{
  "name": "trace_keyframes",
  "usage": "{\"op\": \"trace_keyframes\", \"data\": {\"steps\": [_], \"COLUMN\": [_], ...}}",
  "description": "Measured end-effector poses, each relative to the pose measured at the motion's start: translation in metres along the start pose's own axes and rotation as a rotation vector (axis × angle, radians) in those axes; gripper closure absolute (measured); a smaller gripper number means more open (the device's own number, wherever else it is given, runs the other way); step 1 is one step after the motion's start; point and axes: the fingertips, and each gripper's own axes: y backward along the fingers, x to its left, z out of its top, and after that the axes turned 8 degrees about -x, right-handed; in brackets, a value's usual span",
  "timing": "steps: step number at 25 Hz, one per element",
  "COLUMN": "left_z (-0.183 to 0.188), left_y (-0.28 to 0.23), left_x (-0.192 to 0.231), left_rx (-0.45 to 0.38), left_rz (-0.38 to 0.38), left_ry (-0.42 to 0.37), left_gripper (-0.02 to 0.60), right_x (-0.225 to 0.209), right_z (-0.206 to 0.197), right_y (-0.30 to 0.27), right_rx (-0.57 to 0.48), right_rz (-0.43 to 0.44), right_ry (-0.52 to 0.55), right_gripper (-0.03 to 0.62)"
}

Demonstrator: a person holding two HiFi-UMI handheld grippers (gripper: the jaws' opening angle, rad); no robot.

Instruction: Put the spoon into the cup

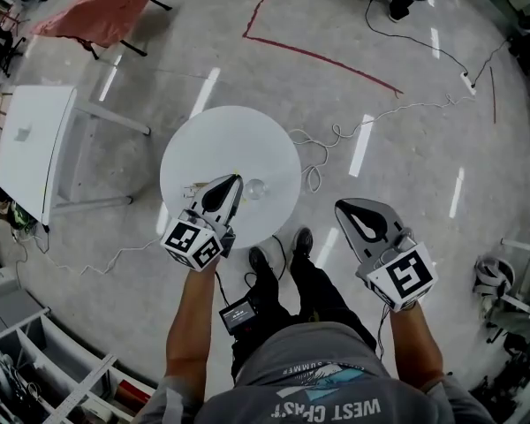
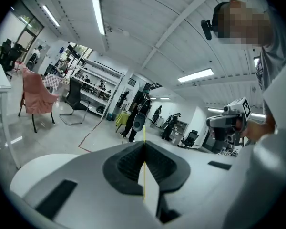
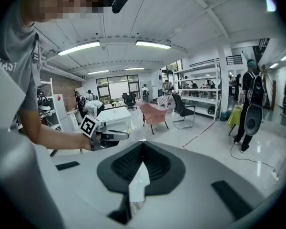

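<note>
Gripping left tool (image 1: 235, 182): jaws are pressing shut on the thin yellow spoon (image 2: 143, 163); the tool is hovering over the round white desk (image 1: 208, 144), its tip just beside the cup
Cup (image 1: 256, 188): clear glass; it is standing on the desk, spoon not yet inside it
Right tool (image 1: 342, 208): jaws are meeting with nothing between them; it is hanging over the floor (image 1: 406, 148), beside the desk
</note>
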Motion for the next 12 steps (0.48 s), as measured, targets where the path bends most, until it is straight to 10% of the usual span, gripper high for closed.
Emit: {"op": "trace_keyframes", "data": {"steps": [12], "left_z": [-0.033], "left_y": [-0.01], "left_x": [0.022], "left_rx": [0.013], "left_rz": [0.042], "left_ry": [0.039], "left_gripper": [0.577], "right_x": [0.002], "right_z": [-0.02], "right_y": [-0.011], "right_rx": [0.028], "right_rz": [0.027], "right_ry": [-0.024], "right_gripper": [0.592]}}
